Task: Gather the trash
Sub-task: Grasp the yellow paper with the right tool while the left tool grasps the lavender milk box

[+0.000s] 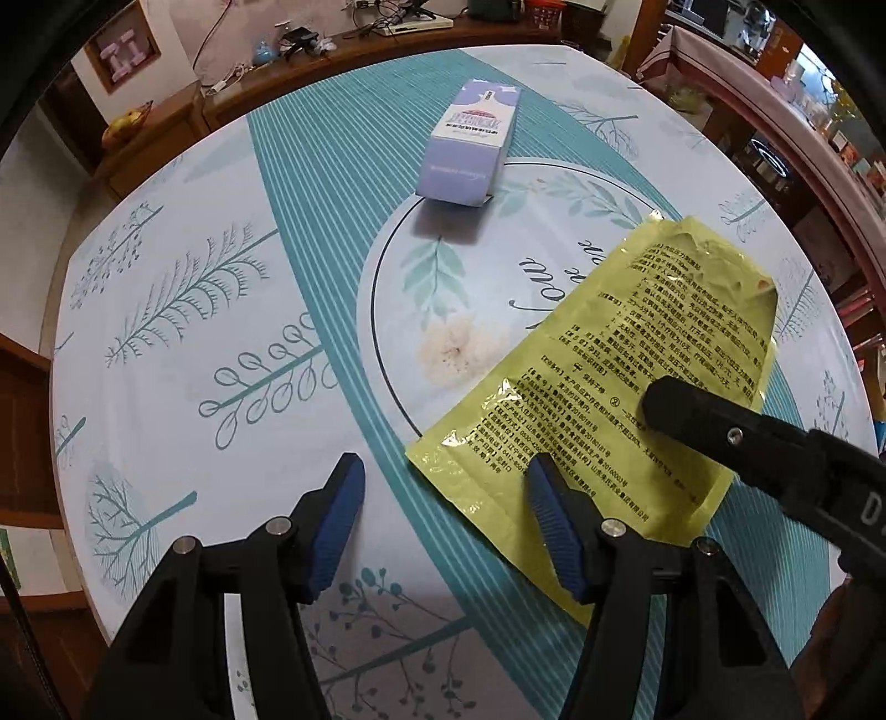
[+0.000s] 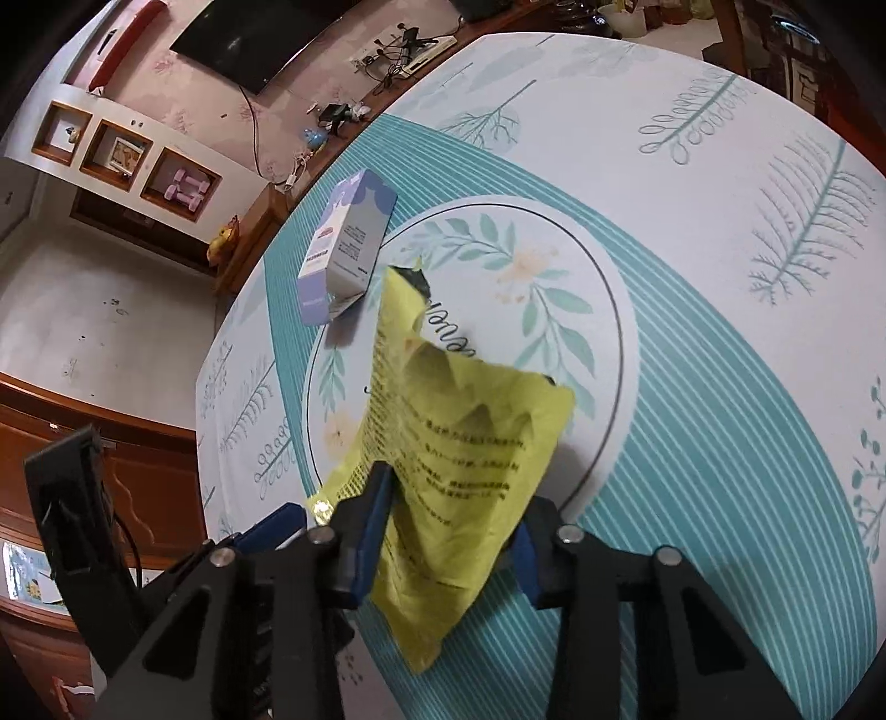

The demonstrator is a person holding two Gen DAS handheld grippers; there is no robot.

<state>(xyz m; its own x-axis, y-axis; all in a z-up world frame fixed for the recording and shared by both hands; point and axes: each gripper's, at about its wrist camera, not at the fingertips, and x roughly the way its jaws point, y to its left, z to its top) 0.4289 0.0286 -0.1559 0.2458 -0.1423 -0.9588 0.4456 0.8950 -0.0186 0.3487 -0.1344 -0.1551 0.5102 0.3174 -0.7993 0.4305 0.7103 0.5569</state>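
A yellow plastic bag printed with black text lies on the round table, over its right half. My right gripper is shut on the yellow bag, which buckles and creases between the blue pads. From the left wrist view one black finger of that gripper rests on top of the bag. My left gripper stands open just above the cloth, its right finger over the bag's near corner, nothing pinched. A purple carton lies on its side farther back, also the purple carton in the right wrist view.
The tablecloth is pale with teal stripes and leaf prints. A wooden sideboard with cables and small devices runs behind the table's far edge. Bare floor lies off the table's left side; shelves stand at the right.
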